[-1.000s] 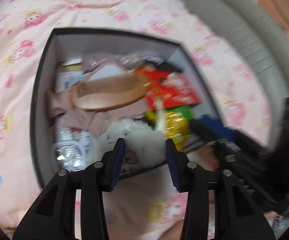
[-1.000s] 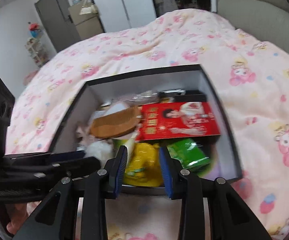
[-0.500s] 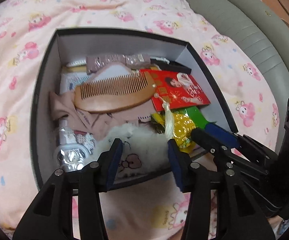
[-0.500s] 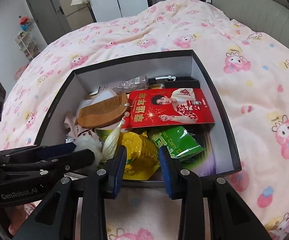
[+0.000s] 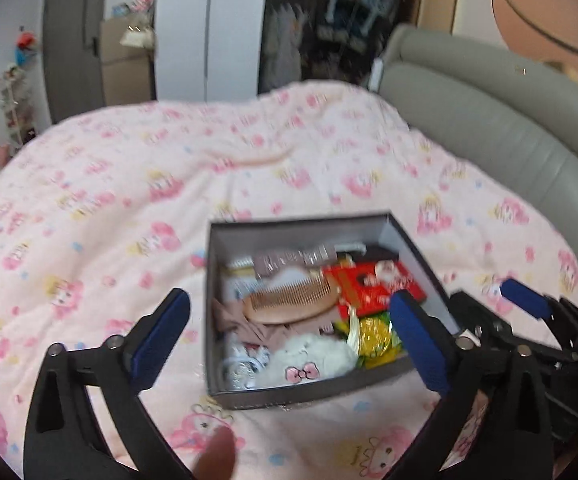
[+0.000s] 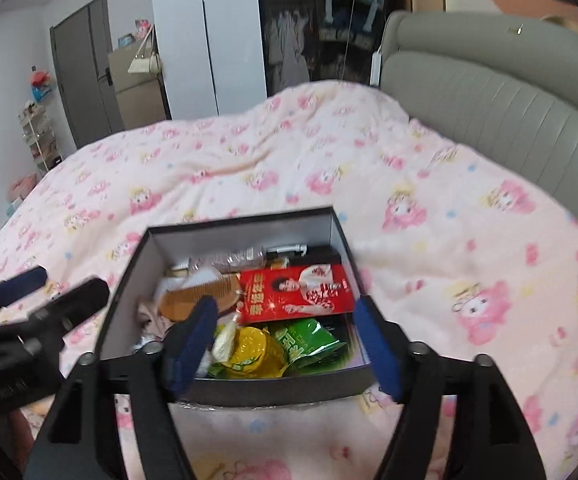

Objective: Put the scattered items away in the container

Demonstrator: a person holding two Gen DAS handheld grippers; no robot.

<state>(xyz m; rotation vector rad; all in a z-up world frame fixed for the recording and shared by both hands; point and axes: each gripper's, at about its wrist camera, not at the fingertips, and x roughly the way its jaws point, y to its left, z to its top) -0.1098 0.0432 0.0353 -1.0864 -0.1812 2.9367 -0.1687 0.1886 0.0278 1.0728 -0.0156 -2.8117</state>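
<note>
- Bedroom setting: a bed under a pink cartoon-print quilt (image 6: 249, 168) fills both views, with a grey padded headboard (image 6: 489, 108) along its right side, a white wardrobe (image 6: 209, 36) and a grey door (image 6: 85, 72) beyond its far edge.
- Black open-topped box (image 6: 249, 394), the container, sits on the quilt near the bed's near edge, its pale inner walls showing.
- Left gripper (image 5: 289, 336) hangs above the box with nothing between its blue pads, which have just been opening and now stand wide apart; a fingertip (image 5: 217, 456) shows below it at the bottom edge of the left wrist view.
- Right gripper (image 6: 285, 340) hovers over the box's near wall, likewise empty, its jaws just opened and spread wide.
- Red printed packet (image 6: 297, 290) lies flat inside toward the box's far right corner.
- Wooden comb (image 5: 293, 300) rests on pinkish fabric toward the left wall.
- White plush toy (image 5: 309, 360) with a pink bow lies against the near wall.
- Yellow foil packet (image 6: 253, 350) and green packet (image 6: 309, 340) lie side by side at the near wall, touching.
</note>
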